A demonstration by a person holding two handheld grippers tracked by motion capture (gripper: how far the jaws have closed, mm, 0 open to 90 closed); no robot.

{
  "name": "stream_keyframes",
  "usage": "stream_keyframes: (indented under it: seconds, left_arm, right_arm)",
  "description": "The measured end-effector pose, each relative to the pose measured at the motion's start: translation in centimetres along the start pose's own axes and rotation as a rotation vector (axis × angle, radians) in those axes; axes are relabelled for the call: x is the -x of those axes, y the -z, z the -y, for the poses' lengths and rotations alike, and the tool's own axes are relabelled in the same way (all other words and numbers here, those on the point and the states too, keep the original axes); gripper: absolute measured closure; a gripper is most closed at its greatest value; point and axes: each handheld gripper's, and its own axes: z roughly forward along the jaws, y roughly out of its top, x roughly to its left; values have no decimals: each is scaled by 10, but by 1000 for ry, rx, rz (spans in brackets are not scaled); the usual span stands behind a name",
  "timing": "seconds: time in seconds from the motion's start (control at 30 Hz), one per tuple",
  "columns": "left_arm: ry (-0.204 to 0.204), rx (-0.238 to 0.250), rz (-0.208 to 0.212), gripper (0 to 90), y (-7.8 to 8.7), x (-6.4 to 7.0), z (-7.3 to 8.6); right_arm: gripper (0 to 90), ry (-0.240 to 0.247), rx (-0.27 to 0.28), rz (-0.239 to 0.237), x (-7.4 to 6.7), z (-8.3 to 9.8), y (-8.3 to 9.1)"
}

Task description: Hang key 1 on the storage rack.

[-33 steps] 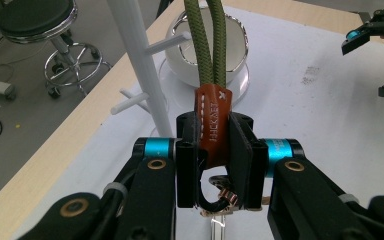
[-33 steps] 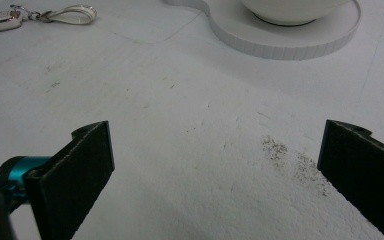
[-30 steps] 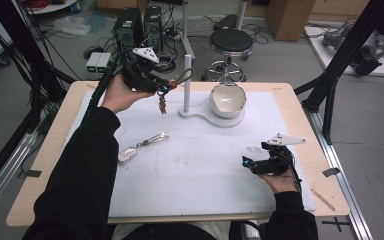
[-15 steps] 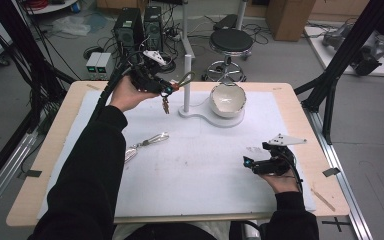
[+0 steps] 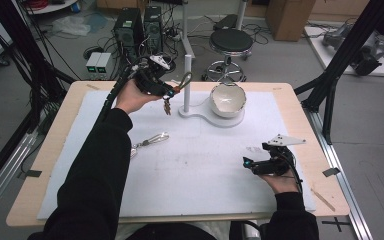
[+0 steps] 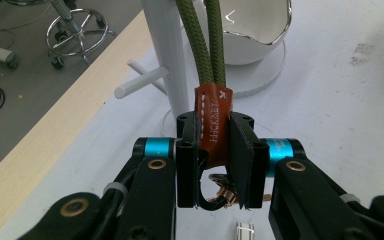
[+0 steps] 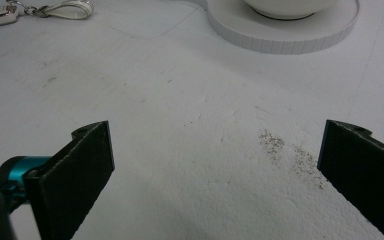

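- The white foam-covered table [image 5: 205,170] lies under both grippers.
- The white stand with a peg post and white bowl [image 6: 166,75] rises just beyond the left gripper [image 6: 215,160].
- That gripper's jaws are clamped on the orange leather tab of an olive-green cord keychain [image 6: 214,125]; its loop reaches toward the post.
- The right gripper [image 7: 215,165] rests low, jaws wide apart, nothing between them.
- A silver key ring [image 5: 147,143] lies well apart from both.

Green cord loop [image 6: 207,45] cut off above; keys [image 6: 223,192] half-hidden behind jaws

Even bright light, soft shadows, slight blur.
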Motion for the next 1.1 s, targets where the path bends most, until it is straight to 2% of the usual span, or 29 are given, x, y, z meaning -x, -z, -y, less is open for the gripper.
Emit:
stream_keyframes:
  seconds: [0.2,0.3,0.4,0.5,0.6,0.7,0.8,0.83,0.9,0.97,1.03,1.1]
  left_arm:
    - [14,-4,-7,740,-10,-2,4]
    - [44,10,20,708,-10,-3,6]
    - [76,18,56,522,-8,-3,6]
    - [70,37,49,400,-4,-1,5]
    - [72,60,69,296,-1,0,4]
    - [68,73,69,290,2,1,3]
    - [68,75,61,209,4,0,4]
    - [68,73,72,178,5,0,4]
    - [76,74,124,105,5,1,6]
    - [64,76,154,58,6,3,6]
    - [64,81,163,17,7,5,6]
    - [57,85,155,17,10,8,6]
  right_arm:
    - [7,-5,5,4,1,0,0]
    - [7,-5,0,3,1,0,0]
    - [7,-4,-1,3,0,0,-1]
    - [7,-3,-2,3,0,0,-1]
    - [7,-3,-2,3,0,0,-1]
    - [7,-8,-3,5,1,0,0]
    - [7,-10,0,8,2,1,0]
    - [7,-13,-1,7,2,1,0]
    - [7,-9,-1,15,2,1,0]
    - [7,-9,-3,17,2,1,-1]
    - [7,-4,-2,17,2,1,-1]
    - [7,-7,-3,16,2,1,-1]
